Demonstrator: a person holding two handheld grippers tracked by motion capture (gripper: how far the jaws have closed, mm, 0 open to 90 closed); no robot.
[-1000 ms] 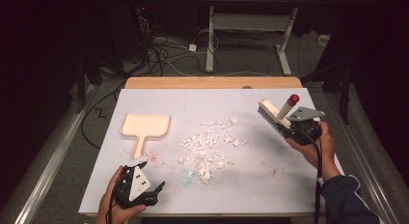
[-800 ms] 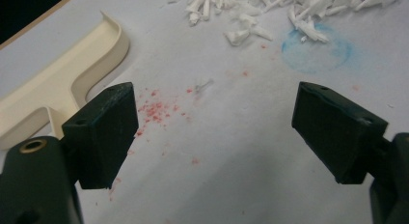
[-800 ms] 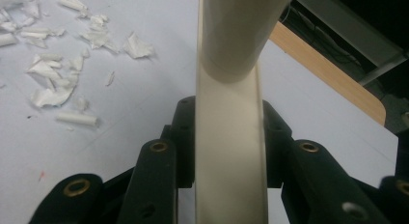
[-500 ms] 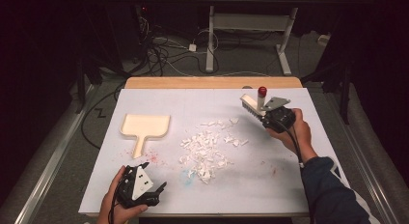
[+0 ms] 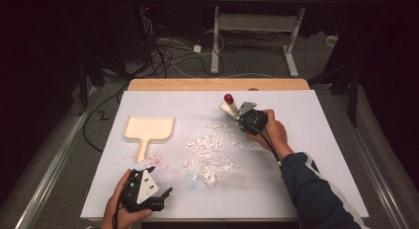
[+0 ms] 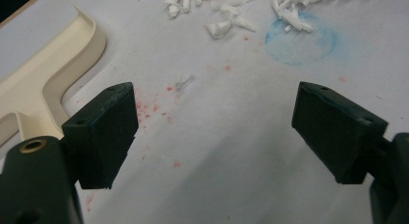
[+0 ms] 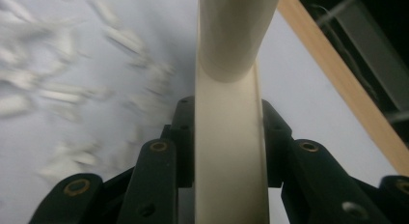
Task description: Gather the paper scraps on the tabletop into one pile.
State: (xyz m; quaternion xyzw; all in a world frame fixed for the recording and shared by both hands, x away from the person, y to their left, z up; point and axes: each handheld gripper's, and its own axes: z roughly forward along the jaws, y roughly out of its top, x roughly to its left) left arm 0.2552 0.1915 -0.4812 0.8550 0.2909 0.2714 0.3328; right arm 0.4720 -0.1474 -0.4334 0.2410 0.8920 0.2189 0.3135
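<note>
The right gripper (image 5: 237, 115), clamped on a brush (image 7: 230, 137), looks ready to sweep the paper scraps (image 5: 210, 157) beside it toward the dustpan (image 5: 147, 130), while the left gripper (image 5: 160, 197) rests wide open and empty.

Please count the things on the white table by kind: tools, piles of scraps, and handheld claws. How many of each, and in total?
Dustpan: 1
Brush: 1
Pile of white scraps: 1
Claws: 2, left claw, right claw
Total: 5

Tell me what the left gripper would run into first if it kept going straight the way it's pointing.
Probably the pile of white scraps. The open left gripper points across bare, stained table toward it, with the cream dustpan off to the side. Depth is unclear.
</note>
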